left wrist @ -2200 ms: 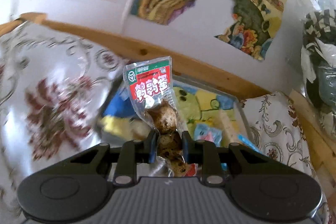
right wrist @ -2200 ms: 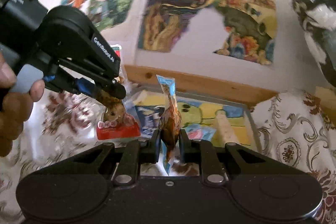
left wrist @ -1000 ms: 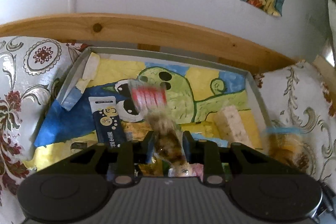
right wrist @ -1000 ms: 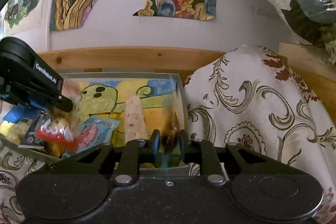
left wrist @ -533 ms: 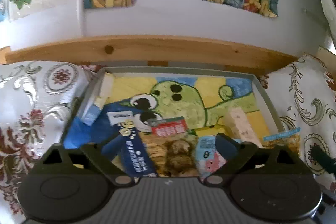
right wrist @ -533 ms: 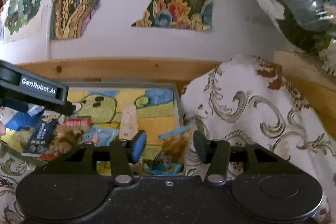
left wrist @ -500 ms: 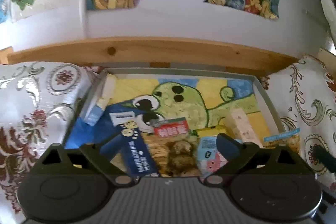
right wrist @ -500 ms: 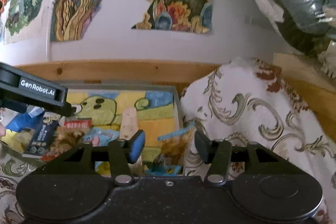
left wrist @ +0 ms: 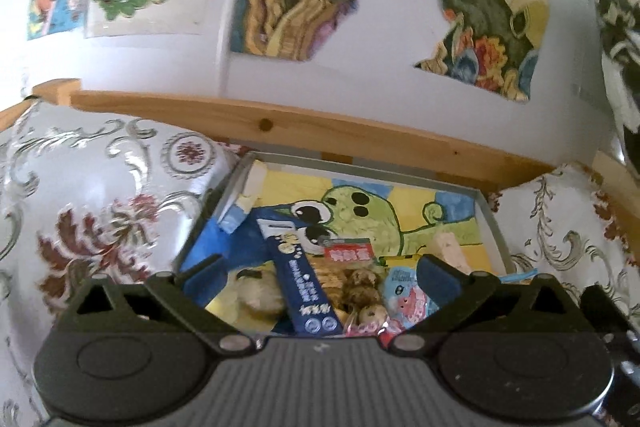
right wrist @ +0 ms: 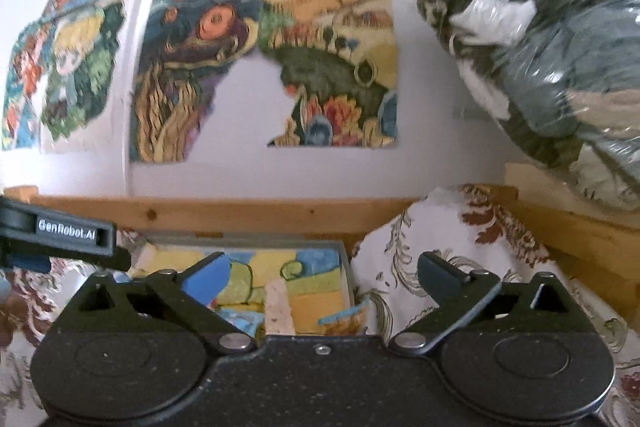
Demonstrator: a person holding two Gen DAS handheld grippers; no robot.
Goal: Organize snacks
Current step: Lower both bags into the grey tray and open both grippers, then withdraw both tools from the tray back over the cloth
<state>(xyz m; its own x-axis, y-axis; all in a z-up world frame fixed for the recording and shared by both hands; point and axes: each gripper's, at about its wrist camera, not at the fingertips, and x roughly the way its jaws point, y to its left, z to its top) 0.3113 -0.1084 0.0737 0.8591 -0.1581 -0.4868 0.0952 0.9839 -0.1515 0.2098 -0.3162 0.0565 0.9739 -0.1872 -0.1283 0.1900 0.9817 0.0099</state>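
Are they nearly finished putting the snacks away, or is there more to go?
Several packets already lie in the tray: a dark blue stick pack, the quail egg pack and a pale bar. The left gripper and right gripper are both open and empty. No loose snacks show outside the tray, so little seems left.

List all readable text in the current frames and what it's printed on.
"GenRobot.AI": white lettering on the left gripper's black arm, in the right wrist view.
Dark blue snack packet in the tray: white print, too blurred to read.
Red-labelled quail egg pack: characters too blurred to read.
Pink-and-blue packet: nothing legible.
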